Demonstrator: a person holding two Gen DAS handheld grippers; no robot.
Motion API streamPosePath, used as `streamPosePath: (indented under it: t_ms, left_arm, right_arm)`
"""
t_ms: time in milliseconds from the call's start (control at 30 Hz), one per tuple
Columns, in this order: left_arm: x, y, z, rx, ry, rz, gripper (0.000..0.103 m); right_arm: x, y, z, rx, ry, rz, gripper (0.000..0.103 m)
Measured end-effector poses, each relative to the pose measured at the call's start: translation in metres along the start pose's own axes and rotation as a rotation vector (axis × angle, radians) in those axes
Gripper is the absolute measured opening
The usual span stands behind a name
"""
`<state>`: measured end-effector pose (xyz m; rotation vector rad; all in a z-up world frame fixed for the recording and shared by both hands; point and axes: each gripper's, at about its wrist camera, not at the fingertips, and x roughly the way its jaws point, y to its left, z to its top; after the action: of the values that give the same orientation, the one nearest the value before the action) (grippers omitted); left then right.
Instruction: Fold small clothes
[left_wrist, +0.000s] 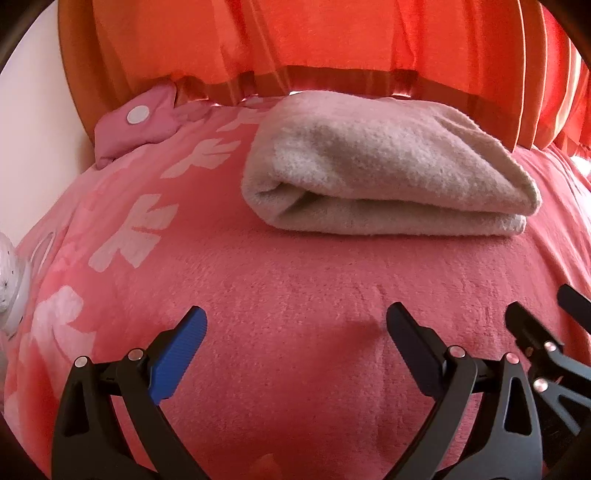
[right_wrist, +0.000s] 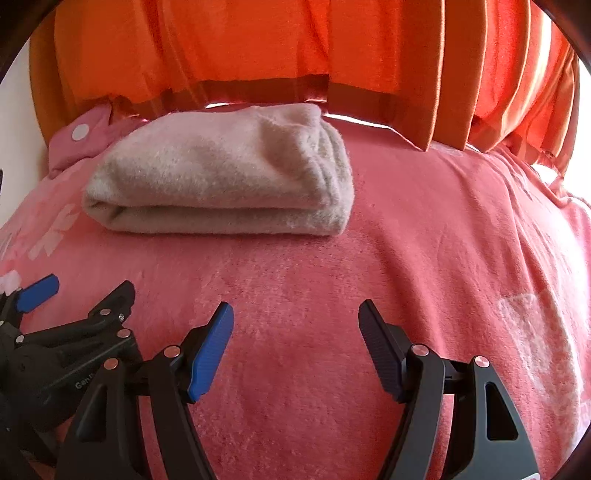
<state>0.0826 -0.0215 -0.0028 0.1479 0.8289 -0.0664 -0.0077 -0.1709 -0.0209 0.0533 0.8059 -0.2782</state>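
A beige fleecy garment (left_wrist: 384, 166) lies folded in a thick rectangle on the pink blanket (left_wrist: 295, 295), ahead of both grippers; it also shows in the right wrist view (right_wrist: 221, 173). My left gripper (left_wrist: 295, 328) is open and empty, hovering over bare blanket short of the garment. My right gripper (right_wrist: 295, 321) is open and empty too, beside the left one and also short of the garment. The right gripper's fingers (left_wrist: 528, 328) show at the right edge of the left wrist view, and the left gripper's fingers (right_wrist: 110, 299) at the left of the right wrist view.
The blanket (right_wrist: 406, 258) has pale flower prints on its left part. A pink cushion with a white dot (left_wrist: 136, 122) lies at the far left, also in the right wrist view (right_wrist: 81, 136). Orange curtains (left_wrist: 295, 44) hang behind. A white wall is at far left.
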Motion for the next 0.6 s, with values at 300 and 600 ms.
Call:
streamPosePath:
  t_ms: [300,600]
  left_arm:
    - [0.0001,0.0025,0.0016,-0.011,-0.013,0.019,0.095]
    - [-0.0008,0.0006,0.001,-0.006,-0.019,0.042,0.095]
  right_arm:
    - [0.0026,-0.0016,0.0008,0.002,0.01,0.008,0.068]
    - [0.0017,-0.0008,0.0004,-0.006,0.005,0.001,0.068]
